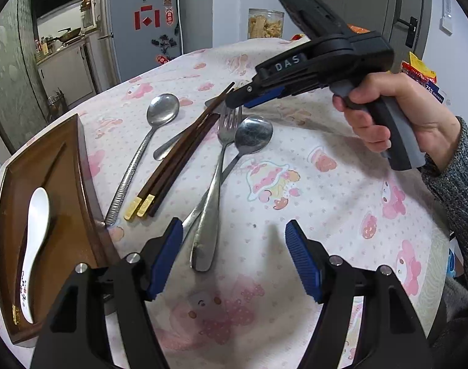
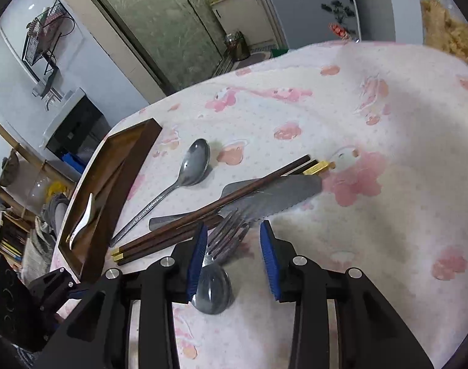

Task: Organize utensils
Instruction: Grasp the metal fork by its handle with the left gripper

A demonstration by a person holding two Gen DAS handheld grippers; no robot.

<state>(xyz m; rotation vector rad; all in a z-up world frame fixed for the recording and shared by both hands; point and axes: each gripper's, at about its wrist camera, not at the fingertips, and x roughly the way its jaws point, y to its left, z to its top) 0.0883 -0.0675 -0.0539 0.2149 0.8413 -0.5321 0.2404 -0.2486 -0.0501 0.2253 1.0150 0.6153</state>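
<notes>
White spoon (image 1: 34, 246) lies in the wooden tray (image 1: 80, 166). Forks (image 2: 227, 233), metal spoons (image 1: 161, 110), knife (image 2: 264, 193) and chopsticks (image 1: 178, 156) wait on the tabletop (image 1: 326, 203). Left gripper (image 1: 234, 256) fingers spread; right gripper (image 2: 234, 249) fingers half-open around fork tines, not pinching.

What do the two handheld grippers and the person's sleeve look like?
Both the left gripper and the right gripper are black with blue ribbed pads and silver pivot bolts. The right one bears white letters "DAS", a green light and a grey handle. The sleeve is grey knit.
</notes>
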